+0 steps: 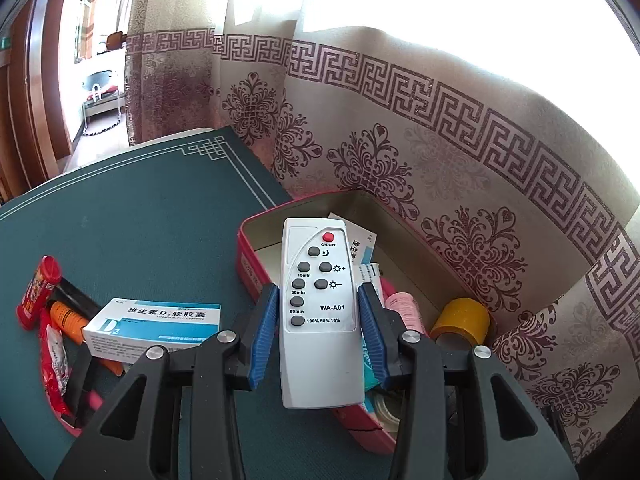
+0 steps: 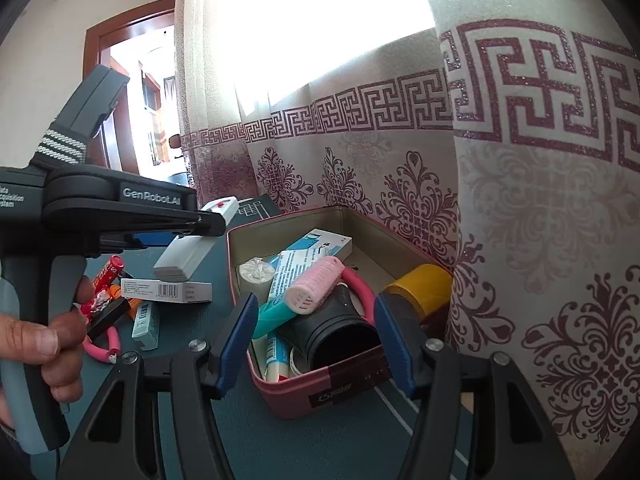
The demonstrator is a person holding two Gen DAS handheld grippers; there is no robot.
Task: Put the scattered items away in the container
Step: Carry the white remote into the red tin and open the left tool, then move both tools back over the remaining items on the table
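The white plastic remote control with grey buttons (image 1: pixel 318 312) is clamped between the left gripper's (image 1: pixel 320 320) blue pads, above the near rim of the pink rectangular tin (image 1: pixel 250 268). The right gripper (image 2: pixel 316 340) stands apart, empty, over that tin's black cylinder (image 2: pixel 340 332).

The white remote (image 1: pixel 318 312) covers a good chunk of the pink tin (image 1: pixel 250 270) from the left wrist — the stuff under it is just scraps of paper and teal. On the medicine box (image 1: pixel 154 330) only the big characters read; the small print is mush. From the right wrist, the person's hand (image 2: pixel 44 344) is cut off at the frame edge — and the window is blown out white.
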